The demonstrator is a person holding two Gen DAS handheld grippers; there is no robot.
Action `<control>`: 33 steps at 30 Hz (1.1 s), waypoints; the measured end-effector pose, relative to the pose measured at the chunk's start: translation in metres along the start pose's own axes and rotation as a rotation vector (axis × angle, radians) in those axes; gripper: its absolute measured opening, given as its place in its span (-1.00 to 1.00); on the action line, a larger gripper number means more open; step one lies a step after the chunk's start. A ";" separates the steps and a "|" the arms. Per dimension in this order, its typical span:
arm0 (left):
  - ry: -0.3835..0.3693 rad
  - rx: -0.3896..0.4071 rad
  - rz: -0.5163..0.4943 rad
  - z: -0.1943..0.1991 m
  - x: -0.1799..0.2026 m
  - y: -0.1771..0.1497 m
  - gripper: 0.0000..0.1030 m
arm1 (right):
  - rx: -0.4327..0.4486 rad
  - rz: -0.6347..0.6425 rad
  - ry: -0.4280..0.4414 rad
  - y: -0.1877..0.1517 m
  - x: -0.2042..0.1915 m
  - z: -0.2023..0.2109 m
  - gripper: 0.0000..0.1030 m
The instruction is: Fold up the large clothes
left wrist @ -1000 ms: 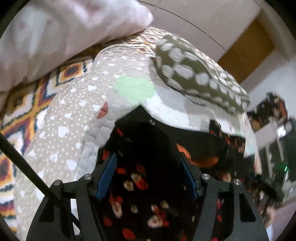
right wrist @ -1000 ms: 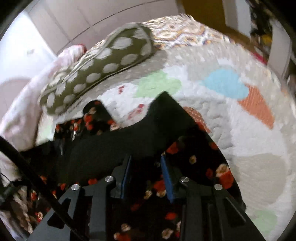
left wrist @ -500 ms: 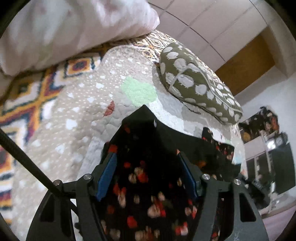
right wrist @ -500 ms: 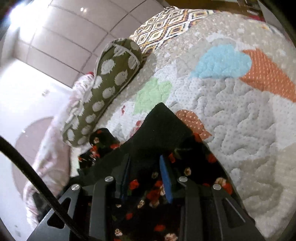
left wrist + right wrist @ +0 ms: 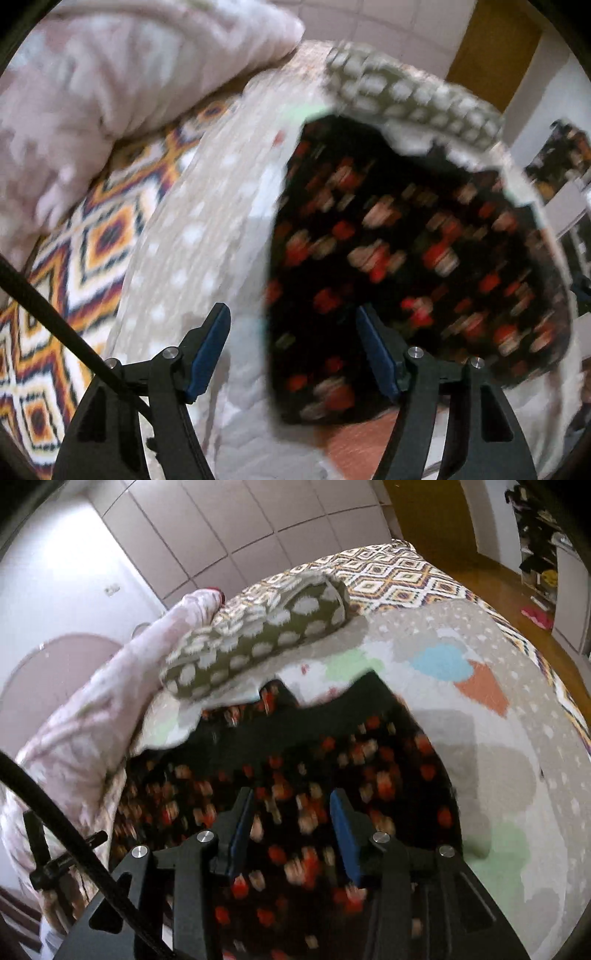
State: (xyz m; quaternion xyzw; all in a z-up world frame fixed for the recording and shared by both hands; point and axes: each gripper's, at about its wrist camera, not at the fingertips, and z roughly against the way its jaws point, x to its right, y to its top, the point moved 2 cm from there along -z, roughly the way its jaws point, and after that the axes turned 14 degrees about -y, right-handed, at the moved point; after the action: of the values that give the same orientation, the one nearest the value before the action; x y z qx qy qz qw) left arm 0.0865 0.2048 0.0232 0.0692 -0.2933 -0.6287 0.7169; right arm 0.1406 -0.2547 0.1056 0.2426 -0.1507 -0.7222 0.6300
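One bed carries three soft things besides the garment: a quilt (image 5: pixel 491 738) in grey and white with coloured patches, a geometric bedspread (image 5: pixel 402 576) beneath it, and a pale pink blanket (image 5: pixel 92 716) heaped along one side. One olive bolster pillow (image 5: pixel 258 635) with white spots lies on the quilt just beyond the garment's far edge; in the left wrist view the same pillow (image 5: pixel 406 96) is blurred but sits close above the cloth. A wall of panelled wardrobe doors (image 5: pixel 229 528) and a wooden floor (image 5: pixel 491 572) lie behind the bed.

The single garment (image 5: pixel 332 760) is black with small red and cream flowers, lying flat on the quilt with a plain black band along its far edge. In the left wrist view the garment (image 5: pixel 424 251) fills the centre and right, motion-blurred.

Left gripper (image 5: pixel 293 332): jaws wide and just opening further; only quilt and the garment's edge lie below the gap, nothing pinched. Right gripper (image 5: pixel 291 812): jaws at a medium gap, just opening, hovering over the cloth without pressing on it.
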 end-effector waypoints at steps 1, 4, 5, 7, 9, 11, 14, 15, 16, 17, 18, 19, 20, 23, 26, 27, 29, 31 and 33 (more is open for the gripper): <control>-0.003 0.002 0.021 -0.002 -0.007 -0.006 0.48 | -0.020 -0.004 -0.025 -0.012 0.006 -0.006 -0.11; -0.040 0.008 0.104 0.007 -0.020 -0.011 0.55 | -0.096 -0.051 -0.084 -0.040 0.029 -0.028 -0.13; -0.052 0.017 0.120 0.013 -0.021 -0.011 0.55 | -0.096 -0.059 -0.073 -0.043 0.032 -0.030 -0.19; -0.066 0.054 0.116 0.027 -0.018 -0.013 0.55 | -0.083 -0.078 -0.083 -0.041 0.034 -0.022 -0.21; -0.067 0.084 0.092 0.035 -0.012 -0.016 0.55 | -0.067 -0.074 -0.062 -0.033 0.021 -0.007 -0.19; -0.038 0.099 0.064 0.035 -0.007 -0.021 0.52 | -0.040 -0.026 -0.026 -0.025 -0.005 0.008 -0.19; -0.011 0.075 0.053 0.019 -0.006 -0.029 0.24 | -0.012 0.069 0.051 -0.016 -0.063 0.024 -0.20; -0.020 0.078 0.064 0.014 -0.008 -0.033 0.23 | -0.022 0.104 0.092 -0.016 -0.088 0.026 -0.24; -0.028 0.089 0.074 0.012 -0.010 -0.033 0.23 | -0.034 0.135 0.124 -0.015 -0.110 0.024 -0.39; -0.038 0.101 0.084 0.011 -0.012 -0.035 0.23 | -0.052 0.185 0.152 -0.016 -0.141 0.019 -0.52; -0.048 0.111 0.093 0.010 -0.013 -0.036 0.23 | -0.063 0.220 0.160 -0.018 -0.162 0.014 -0.54; -0.056 0.121 0.098 0.009 -0.015 -0.036 0.23 | -0.074 0.257 0.163 -0.019 -0.184 0.008 -0.54; -0.058 0.128 0.097 0.009 -0.015 -0.037 0.25 | -0.089 0.308 0.156 -0.020 -0.213 -0.005 -0.54; -0.054 0.162 0.064 0.008 -0.014 -0.040 0.33 | -0.125 0.386 0.119 -0.024 -0.267 -0.039 -0.54; -0.056 0.201 0.051 0.007 -0.018 -0.044 0.47 | -0.150 0.422 0.045 -0.012 -0.308 -0.088 -0.54; -0.059 0.207 0.052 0.005 -0.019 -0.044 0.49 | -0.151 0.426 0.018 -0.008 -0.314 -0.099 -0.54; -0.051 0.210 0.040 0.006 -0.018 -0.044 0.49 | -0.166 0.422 -0.046 0.003 -0.327 -0.128 -0.54; -0.045 0.215 0.023 0.005 -0.017 -0.043 0.51 | -0.185 0.402 -0.077 0.015 -0.337 -0.153 -0.54; -0.052 0.219 0.027 0.004 -0.019 -0.042 0.56 | -0.180 0.372 -0.096 0.028 -0.341 -0.168 -0.54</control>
State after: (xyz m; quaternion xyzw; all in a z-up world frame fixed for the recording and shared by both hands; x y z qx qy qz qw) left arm 0.0477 0.2155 0.0000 0.1269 -0.3797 -0.5848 0.7055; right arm 0.2847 0.0914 0.0342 0.1187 -0.1577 -0.6146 0.7637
